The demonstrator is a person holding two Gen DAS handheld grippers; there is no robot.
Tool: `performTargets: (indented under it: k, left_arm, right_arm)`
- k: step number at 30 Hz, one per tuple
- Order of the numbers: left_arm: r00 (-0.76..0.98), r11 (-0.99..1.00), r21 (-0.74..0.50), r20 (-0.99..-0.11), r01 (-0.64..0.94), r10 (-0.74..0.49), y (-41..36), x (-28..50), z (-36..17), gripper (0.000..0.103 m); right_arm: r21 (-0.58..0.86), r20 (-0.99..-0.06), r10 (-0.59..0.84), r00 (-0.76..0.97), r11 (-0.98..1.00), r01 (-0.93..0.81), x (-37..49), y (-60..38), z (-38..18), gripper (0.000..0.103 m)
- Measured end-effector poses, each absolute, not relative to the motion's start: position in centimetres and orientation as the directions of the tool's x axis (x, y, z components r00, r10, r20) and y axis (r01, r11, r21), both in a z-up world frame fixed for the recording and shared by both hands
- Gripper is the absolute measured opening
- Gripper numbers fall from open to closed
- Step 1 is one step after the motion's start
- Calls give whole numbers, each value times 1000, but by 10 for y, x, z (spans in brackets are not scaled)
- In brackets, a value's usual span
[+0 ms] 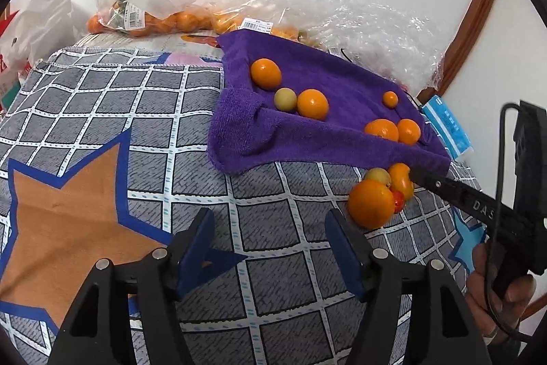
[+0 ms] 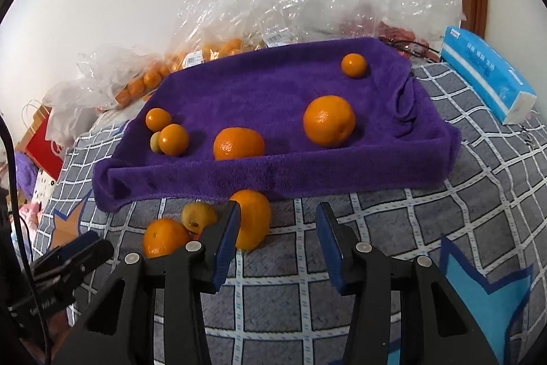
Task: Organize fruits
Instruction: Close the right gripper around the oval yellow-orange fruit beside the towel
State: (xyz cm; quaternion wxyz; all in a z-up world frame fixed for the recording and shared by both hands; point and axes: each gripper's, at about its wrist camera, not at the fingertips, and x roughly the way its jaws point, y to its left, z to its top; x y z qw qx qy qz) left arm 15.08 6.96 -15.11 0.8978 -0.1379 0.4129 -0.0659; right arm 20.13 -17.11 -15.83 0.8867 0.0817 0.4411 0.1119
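Note:
A purple towel [image 1: 307, 132] [image 2: 273, 91] lies on the checked cloth and carries several oranges [image 2: 329, 121] and one pale yellow-green fruit [image 1: 284, 99]. In front of its near edge sits a loose cluster: a big orange [image 1: 371, 203] [image 2: 164, 236], another orange [image 2: 251, 218], a yellowish fruit [image 2: 198, 216] and a small red fruit [image 1: 397, 200]. My left gripper [image 1: 270, 248] is open and empty, just left of the cluster. My right gripper [image 2: 277, 238] is open and empty, its left finger [image 2: 225, 238] beside the orange; it also shows in the left wrist view [image 1: 444, 185].
Clear plastic bags of oranges [image 1: 164, 19] [image 2: 191, 57] lie behind the towel by the white wall. A blue tissue pack [image 2: 489, 81] lies at the right. A red-and-white bag [image 2: 44, 142] stands at the left. A wooden frame [image 1: 475, 9] runs up the right.

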Motion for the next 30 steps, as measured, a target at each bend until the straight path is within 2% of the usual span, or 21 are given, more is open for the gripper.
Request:
performTargets:
  k: [11, 13, 14, 15, 22, 25, 30]
  left_arm:
    - [655, 951, -308, -718, 5, -236, 69, 150, -152, 69]
    - [655, 951, -309, -717, 7, -238, 69, 150, -152, 70]
    - [654, 952, -307, -718, 8, -237, 69, 151, -152, 71]
    - [654, 952, -306, -719, 9, -237, 68, 150, -152, 72]
    - [651, 952, -305, -719, 19, -243, 66, 151, -152, 76]
    - [649, 953, -301, -721, 21, -242, 66, 151, -151, 77]
    - [649, 954, -298, -722, 23, -241, 66, 151, -152, 78]
  right_arm:
    - [233, -780, 273, 562, 962, -144, 208, -147, -164, 46]
    - [255, -776, 289, 561, 957, -140, 209, -149, -164, 40]
    - [270, -772, 303, 558, 952, -144, 208, -150, -163, 31]
    - [271, -771, 303, 561, 952, -142, 208, -151, -162, 29]
    - [247, -775, 265, 574, 963, -111, 201, -167, -160, 29]
    - [227, -771, 237, 591, 969, -92, 196, -178, -156, 23]
    - [210, -776, 236, 586, 971, -113, 191, -183, -155, 23]
